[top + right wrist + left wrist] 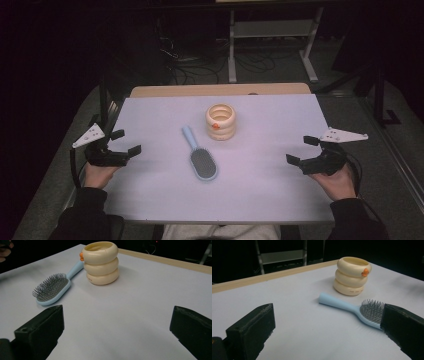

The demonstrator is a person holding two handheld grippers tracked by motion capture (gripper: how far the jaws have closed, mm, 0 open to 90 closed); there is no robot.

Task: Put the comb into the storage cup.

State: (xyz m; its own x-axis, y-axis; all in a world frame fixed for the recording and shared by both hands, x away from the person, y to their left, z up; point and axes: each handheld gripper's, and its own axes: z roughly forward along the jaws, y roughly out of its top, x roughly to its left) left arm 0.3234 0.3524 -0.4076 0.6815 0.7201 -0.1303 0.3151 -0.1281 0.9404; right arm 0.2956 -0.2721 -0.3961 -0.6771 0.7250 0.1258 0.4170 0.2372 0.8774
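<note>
The pale bench (150,115) is carrying a cream ringed cup (221,121) near its middle and a blue hairbrush (201,157) just beside it, bristles up. The left claw (121,142) and right claw (303,150) are hovering wide and empty at either edge; whichever is reaching for the brush should probably be closing across its slim handle.

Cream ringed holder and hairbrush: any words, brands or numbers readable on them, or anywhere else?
Cream ringed holder: a small line of dark print on its bottom ring, too small and blurred to read.
Blue hairbrush: no text visible.
Table: none.
</note>
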